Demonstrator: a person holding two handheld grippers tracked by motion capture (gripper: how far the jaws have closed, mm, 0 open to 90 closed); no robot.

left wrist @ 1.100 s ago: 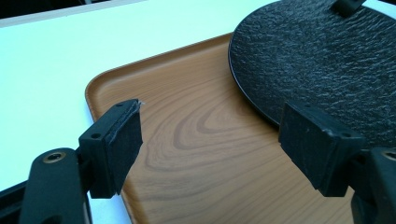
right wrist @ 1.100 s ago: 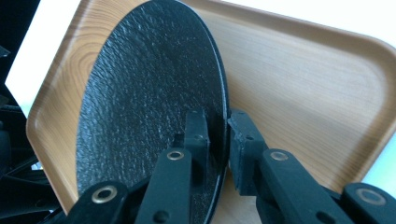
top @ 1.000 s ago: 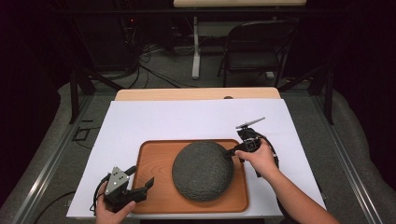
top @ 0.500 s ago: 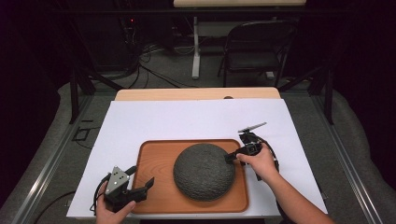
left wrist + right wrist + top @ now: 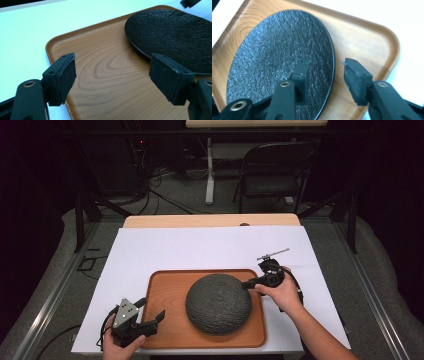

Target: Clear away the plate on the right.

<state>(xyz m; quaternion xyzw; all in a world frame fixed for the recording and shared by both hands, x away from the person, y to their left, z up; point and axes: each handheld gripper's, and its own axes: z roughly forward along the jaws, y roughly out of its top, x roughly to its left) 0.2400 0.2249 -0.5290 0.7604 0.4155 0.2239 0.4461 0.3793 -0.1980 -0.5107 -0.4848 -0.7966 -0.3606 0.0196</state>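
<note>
Right gripper: jaws spread and just opened wider, straddling the plate's rim at about 3 o'clock; in the right gripper view one pad sat over the plate's face, the other outside the rim over bare tray, neither pressing on it.
Left gripper: jaws wide apart, holding nothing, poised over the tray's 7 o'clock corner; in the left gripper view only wood grain lay between the pads.
Plate: round, dark, rough-textured, lying flat on the tray, right of the tray's centre, its right edge near the tray's right rim.
Tray: wooden, rectangular with rounded corners and a low raised lip; a bare strip lay at 9 o'clock of the plate.
White sheet: covered the table under the tray; broad open room at 12 o'clock, narrower margins at 3 and 9 o'clock, tray close to the near edge at 6 o'clock.
Table: a band of wood showed beyond the sheet at 12 o'clock.
Writing: no readable brand or label could be made out anywhere.
High view alone: both hands, forearms, a folding chair and cables on the floor past the table.
Gripper views alone: the plate's thin rim, its pebbled surface, the tray's grain.
</note>
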